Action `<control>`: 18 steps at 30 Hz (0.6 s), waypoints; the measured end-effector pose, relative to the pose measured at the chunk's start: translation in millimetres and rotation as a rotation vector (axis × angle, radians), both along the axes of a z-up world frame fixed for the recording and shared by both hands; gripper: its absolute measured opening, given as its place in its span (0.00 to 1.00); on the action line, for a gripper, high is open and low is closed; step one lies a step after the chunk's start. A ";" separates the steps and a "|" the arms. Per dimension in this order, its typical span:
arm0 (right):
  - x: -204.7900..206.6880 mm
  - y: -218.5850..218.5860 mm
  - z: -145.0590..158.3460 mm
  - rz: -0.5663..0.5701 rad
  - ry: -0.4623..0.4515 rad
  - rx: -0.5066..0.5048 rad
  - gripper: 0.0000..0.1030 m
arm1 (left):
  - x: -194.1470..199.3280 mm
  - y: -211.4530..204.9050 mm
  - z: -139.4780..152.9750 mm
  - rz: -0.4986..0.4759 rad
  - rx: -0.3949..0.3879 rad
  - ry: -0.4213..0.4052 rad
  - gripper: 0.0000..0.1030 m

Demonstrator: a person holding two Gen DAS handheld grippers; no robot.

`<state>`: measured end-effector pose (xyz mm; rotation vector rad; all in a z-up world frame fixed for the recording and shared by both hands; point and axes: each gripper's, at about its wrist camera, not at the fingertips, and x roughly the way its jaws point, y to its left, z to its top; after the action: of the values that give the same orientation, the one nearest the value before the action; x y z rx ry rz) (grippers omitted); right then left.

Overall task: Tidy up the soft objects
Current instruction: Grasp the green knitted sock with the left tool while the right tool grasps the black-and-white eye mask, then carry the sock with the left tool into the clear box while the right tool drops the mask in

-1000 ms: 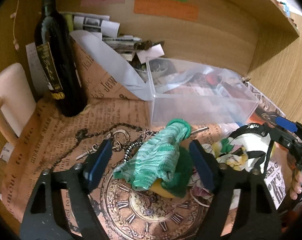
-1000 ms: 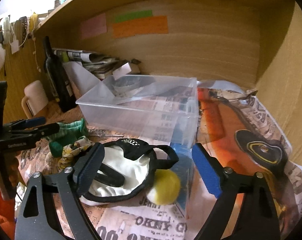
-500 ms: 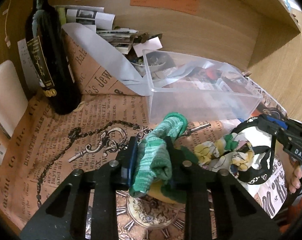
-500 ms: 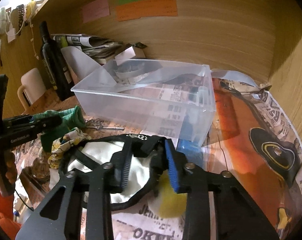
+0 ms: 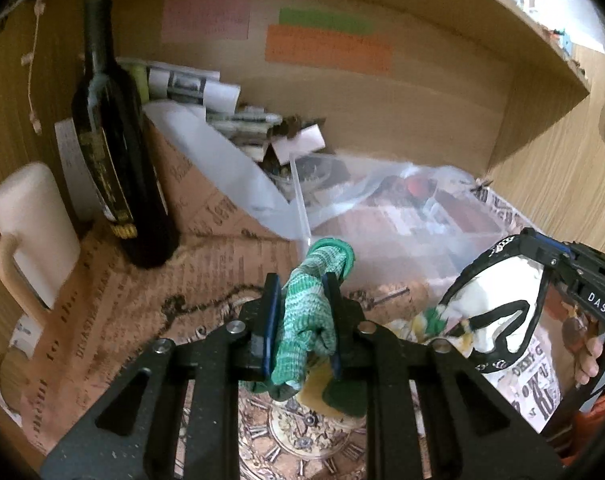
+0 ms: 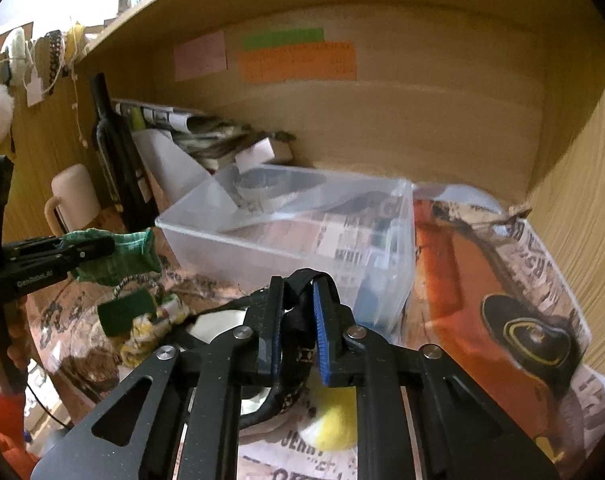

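The clear plastic bin (image 6: 302,224) fills mid-frame, open-topped, its rim the one hard edge with free room above. At lower centre the right hand-held gripper (image 6: 298,320) is clamped on the black strap of a limp white mask (image 5: 498,312). The left hand-held gripper (image 5: 302,320) pinches a soft, light green sock (image 5: 308,312) mid-length, off the worktop (image 5: 114,312); it looks likely to sag.

Knit cloth glove (image 5: 308,312), clear glossy plastic bin (image 6: 302,236) (matt wood shelf (image 6: 422,120) w/ paper)
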<state>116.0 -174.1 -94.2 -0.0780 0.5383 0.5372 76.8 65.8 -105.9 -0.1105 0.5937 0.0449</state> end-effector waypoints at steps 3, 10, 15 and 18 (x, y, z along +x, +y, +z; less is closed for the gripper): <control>-1.5 -1.9 12.8 -0.010 -0.047 0.010 0.12 | -0.6 -0.7 11.9 -0.001 0.005 -0.036 0.20; 0.4 -5.3 39.5 -0.042 -0.145 0.030 0.12 | 4.5 -5.7 36.4 -0.018 0.014 -0.110 0.20; 7.4 -8.2 58.0 -0.081 -0.212 0.058 0.12 | 18.0 -15.4 51.1 -0.031 0.051 -0.160 0.20; 15.5 -7.3 65.4 -0.097 -0.238 0.065 0.12 | 28.9 -21.1 58.7 -0.037 0.074 -0.179 0.20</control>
<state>131.5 -181.4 -28.9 -0.0527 0.2904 0.4430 105.7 44.7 -47.2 -0.0316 0.4144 0.0207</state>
